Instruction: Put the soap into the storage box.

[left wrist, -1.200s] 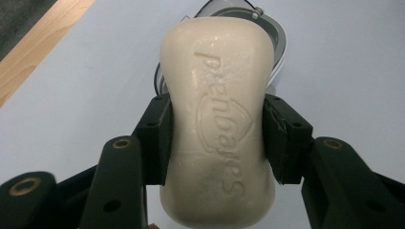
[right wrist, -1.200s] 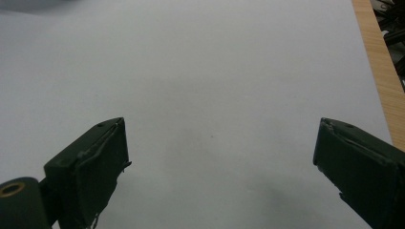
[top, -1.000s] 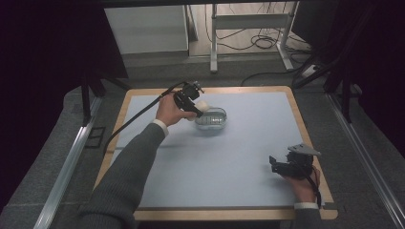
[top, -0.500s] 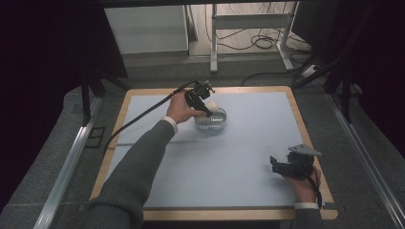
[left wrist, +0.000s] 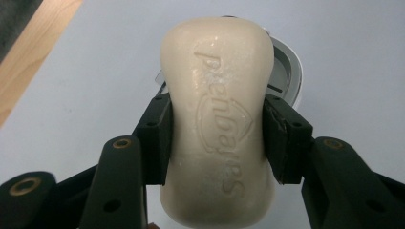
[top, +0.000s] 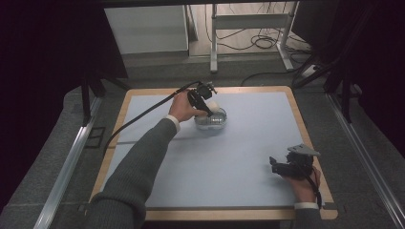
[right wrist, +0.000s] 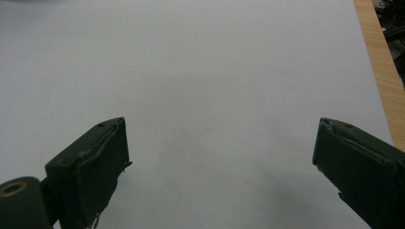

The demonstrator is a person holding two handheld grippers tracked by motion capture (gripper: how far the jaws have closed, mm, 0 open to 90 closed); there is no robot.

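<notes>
A cream bar of soap (left wrist: 217, 124) is clamped between the 2 black jaws of the left tongs (left wrist: 217, 138), its embossed lettering turned up toward the camera. In the high view the left tongs (top: 206, 101) are held over a clear, shallow dish (top: 211, 125) on the far half of the pale blue desk (top: 248, 148), with the soap (top: 214, 105) seen as a pale spot just above the dish's rim. In the left gripper view part of the dish (left wrist: 286, 71) is glimpsed behind the bar. At the near right corner, the right tongs (top: 280, 166) are held low over the desk with jaws spread wide and nothing between them; bare blue surface is seen between the right tongs (right wrist: 219, 157) there.
</notes>
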